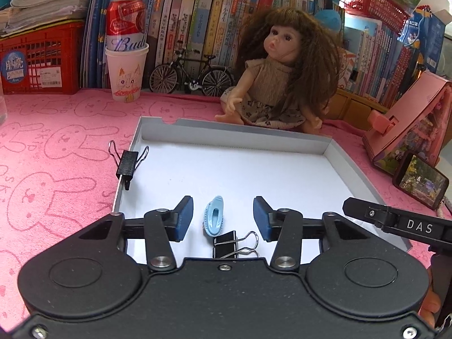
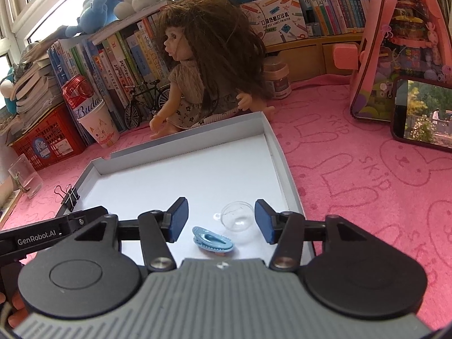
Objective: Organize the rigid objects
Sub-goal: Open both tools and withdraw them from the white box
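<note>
— What's the table got on it?

— A pink towel with bunny outlines (image 1: 65, 147) covers it. A shallow white box lid (image 1: 350, 158) lies flat in the middle, and a doll (image 1: 271, 84) sits just behind its far edge.

— And along the back?

— A paper cup (image 1: 127, 73) holding a red can, a small model bicycle (image 1: 192, 76), a red crate (image 1: 39, 62). To the right, a pink toy house (image 2: 395, 56) with a phone (image 2: 421, 113) propped against it.
</note>
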